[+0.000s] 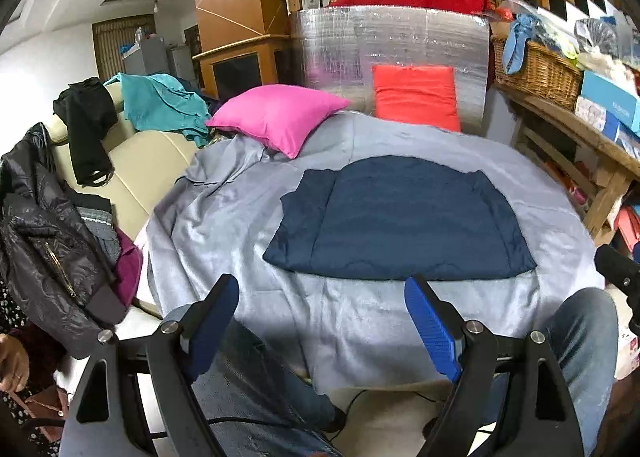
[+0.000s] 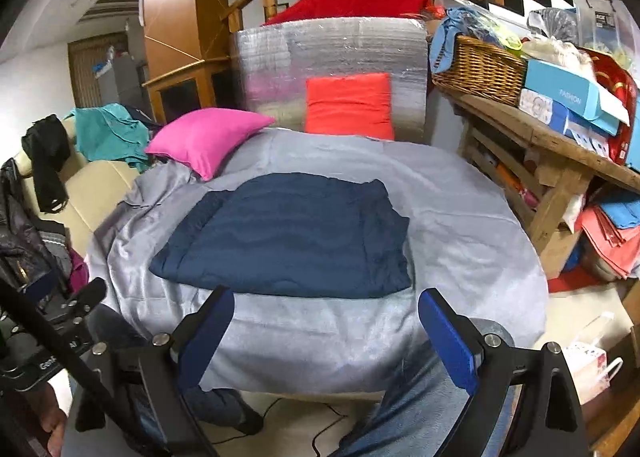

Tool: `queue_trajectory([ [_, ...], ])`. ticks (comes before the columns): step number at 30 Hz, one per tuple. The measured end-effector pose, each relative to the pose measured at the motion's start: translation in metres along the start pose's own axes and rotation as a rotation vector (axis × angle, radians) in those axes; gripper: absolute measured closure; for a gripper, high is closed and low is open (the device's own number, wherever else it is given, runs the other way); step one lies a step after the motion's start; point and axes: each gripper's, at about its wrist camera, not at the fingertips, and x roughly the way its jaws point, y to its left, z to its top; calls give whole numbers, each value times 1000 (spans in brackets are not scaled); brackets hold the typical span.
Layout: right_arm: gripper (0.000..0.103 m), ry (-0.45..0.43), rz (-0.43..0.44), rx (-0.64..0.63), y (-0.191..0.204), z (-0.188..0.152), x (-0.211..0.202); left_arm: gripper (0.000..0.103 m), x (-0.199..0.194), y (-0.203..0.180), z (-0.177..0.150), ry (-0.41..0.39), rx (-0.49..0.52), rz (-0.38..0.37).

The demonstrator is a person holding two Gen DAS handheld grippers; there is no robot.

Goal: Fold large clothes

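A dark navy garment (image 1: 400, 221) (image 2: 292, 235) lies folded flat on a round table under a grey cloth (image 1: 248, 225) (image 2: 460, 225). My left gripper (image 1: 320, 293) hangs open at the table's near edge, just short of the garment's front hem, with nothing between its blue pads (image 1: 430, 321). My right gripper (image 2: 326, 307) is open too, in front of the same hem, and holds nothing. In the right wrist view the left gripper's body (image 2: 68, 317) shows at the lower left. A person's jeans-clad legs (image 1: 256, 385) (image 2: 412, 413) are below the table edge.
A pink cushion (image 1: 276, 117) (image 2: 208, 137) and an orange cushion (image 1: 416, 97) (image 2: 348, 103) rest at the table's far side before a silver panel (image 1: 392, 41). A cream sofa (image 1: 148, 161) with jackets stands left. A wooden shelf (image 2: 560, 145) with a wicker basket (image 2: 476, 69) stands right.
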Motion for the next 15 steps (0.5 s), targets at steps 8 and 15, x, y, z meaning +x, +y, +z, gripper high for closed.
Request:
queue_trajectory([
  [8, 8, 3, -5, -3, -1, 6, 4, 18, 1, 1, 7, 0, -19, -18],
  [15, 8, -10, 17, 0, -4, -2, -8, 18, -12, 3, 4, -8, -12, -35],
])
